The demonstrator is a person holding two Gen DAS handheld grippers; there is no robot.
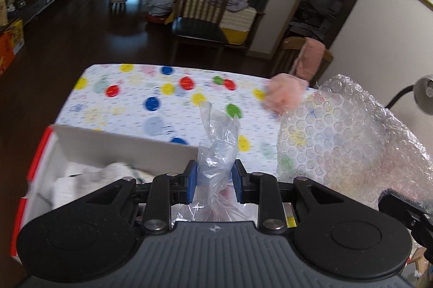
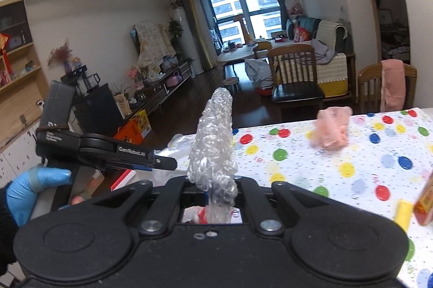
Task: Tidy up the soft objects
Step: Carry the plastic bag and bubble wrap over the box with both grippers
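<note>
Left wrist view: my left gripper (image 1: 213, 181) pinches a plastic bag (image 1: 216, 152) above the box (image 1: 121, 141); my right gripper (image 2: 213, 190) clamps bubble wrap (image 2: 213, 139) for storing.

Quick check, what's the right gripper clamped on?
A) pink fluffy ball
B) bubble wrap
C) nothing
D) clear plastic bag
B: the right gripper is shut on a bunched strip of bubble wrap that sticks up between its fingers; the pink fluffy ball lies loose on the dotted tablecloth.
</note>
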